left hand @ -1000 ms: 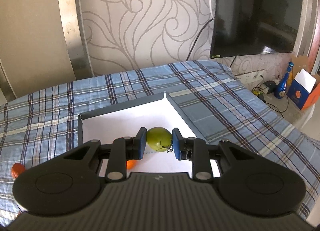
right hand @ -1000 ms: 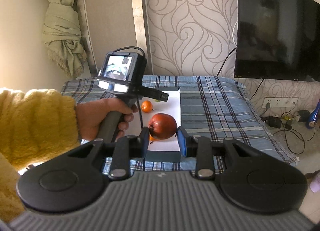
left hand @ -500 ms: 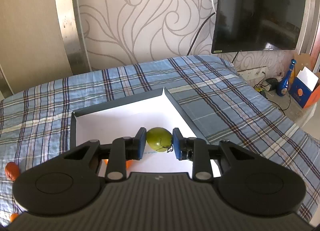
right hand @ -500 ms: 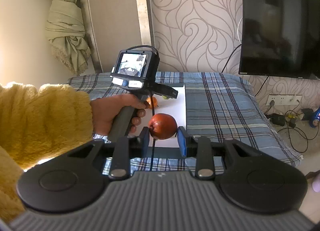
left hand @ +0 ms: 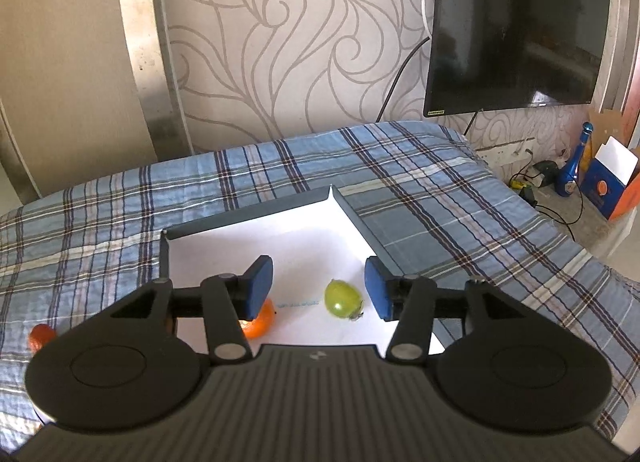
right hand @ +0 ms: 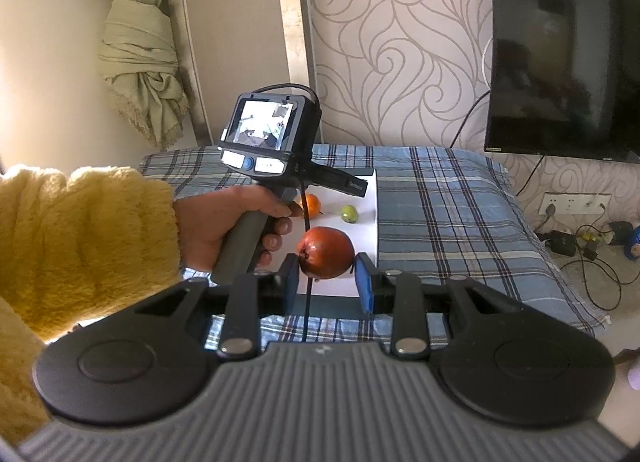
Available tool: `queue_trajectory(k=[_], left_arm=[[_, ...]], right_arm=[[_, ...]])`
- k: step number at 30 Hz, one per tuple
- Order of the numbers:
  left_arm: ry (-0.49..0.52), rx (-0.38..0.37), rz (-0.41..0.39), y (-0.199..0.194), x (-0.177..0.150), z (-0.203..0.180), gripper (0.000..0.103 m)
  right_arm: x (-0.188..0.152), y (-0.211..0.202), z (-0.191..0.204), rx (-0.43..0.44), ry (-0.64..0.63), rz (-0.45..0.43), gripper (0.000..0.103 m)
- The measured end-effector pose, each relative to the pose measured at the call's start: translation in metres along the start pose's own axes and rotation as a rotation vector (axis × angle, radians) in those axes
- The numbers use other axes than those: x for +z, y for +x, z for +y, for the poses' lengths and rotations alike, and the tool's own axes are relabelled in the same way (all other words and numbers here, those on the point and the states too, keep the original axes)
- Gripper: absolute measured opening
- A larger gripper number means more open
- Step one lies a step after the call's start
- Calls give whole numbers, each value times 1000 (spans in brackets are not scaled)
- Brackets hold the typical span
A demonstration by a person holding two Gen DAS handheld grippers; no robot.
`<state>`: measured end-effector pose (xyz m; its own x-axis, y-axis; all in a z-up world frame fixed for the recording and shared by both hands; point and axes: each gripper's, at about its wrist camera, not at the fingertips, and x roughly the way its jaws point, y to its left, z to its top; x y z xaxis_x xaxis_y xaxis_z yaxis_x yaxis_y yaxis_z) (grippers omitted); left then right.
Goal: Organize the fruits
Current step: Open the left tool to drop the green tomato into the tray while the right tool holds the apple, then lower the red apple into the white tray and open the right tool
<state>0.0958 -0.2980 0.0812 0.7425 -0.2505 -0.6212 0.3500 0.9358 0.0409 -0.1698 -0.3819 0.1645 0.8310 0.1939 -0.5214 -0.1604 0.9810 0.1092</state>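
Left tool (left hand: 318, 286) spread wide, blue pads apart, gripping nothing; small round green fruit (left hand: 341, 298) lies between them on the white floor of the shallow dark-rimmed tray (left hand: 248, 217); orange tangerine (left hand: 259, 322) sits partly behind the left pad; another small orange fruit (left hand: 40, 336) rests on the blue plaid bedspread (left hand: 420, 197) outside the tray. Right tool (right hand: 327, 278) pinches a round red-brown fruit (right hand: 326, 252) above the tray's near end.
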Motion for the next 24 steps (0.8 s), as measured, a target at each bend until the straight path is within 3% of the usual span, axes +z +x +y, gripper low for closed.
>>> queue_trajectory(k=[14, 24], left_arm=[[-6, 28, -21, -46, -6, 6, 62], [-82, 74, -14, -94, -28, 42, 64]], right_arm=[[3, 11, -9, 45, 1, -12, 33], [12, 41, -8, 89, -29, 12, 33]])
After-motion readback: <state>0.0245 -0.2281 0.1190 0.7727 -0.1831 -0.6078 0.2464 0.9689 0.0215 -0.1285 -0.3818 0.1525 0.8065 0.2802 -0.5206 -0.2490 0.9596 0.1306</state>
